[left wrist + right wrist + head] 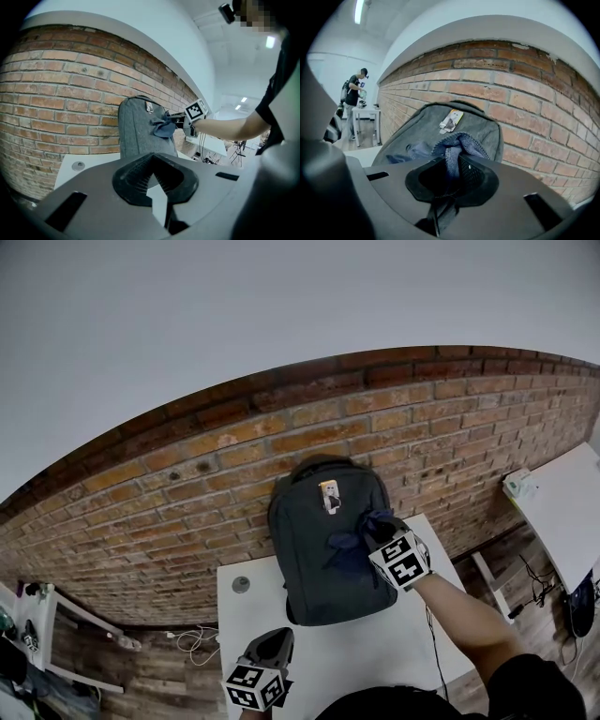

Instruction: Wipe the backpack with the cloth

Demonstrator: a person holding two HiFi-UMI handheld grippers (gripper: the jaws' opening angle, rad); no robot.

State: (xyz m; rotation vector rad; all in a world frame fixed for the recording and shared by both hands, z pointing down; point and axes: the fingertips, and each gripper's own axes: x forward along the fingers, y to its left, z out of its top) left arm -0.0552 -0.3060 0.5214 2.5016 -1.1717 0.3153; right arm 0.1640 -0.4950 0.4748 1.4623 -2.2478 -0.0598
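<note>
Logging state from the left of the frame to the right.

- Left gripper [271,646], lower left of the head view: hangs over the near edge of the white table [375,652], well apart from the work. Its own view shows the jaws together at the tips with nothing between them.
- Dark grey fabric backpack [314,563], centre of frame: stands upright on the table with its back against the red brick wall [187,493]. A small pale tag [330,495] sits high on its front.
- Dark blue terry cloth [361,529], right of centre: bunched and lying against the upper front panel of the backpack, just below and right of the tag.
- Right gripper [382,534]: jaws clamped on the cloth, which rises from between them and folds forward onto the backpack.

Progress (judgement): cloth picked up and brought into contact, so wiping looks under way. No streak or damp mark shows, so the area covered cannot be told. Lower front, sides and top presumably remain.
</note>
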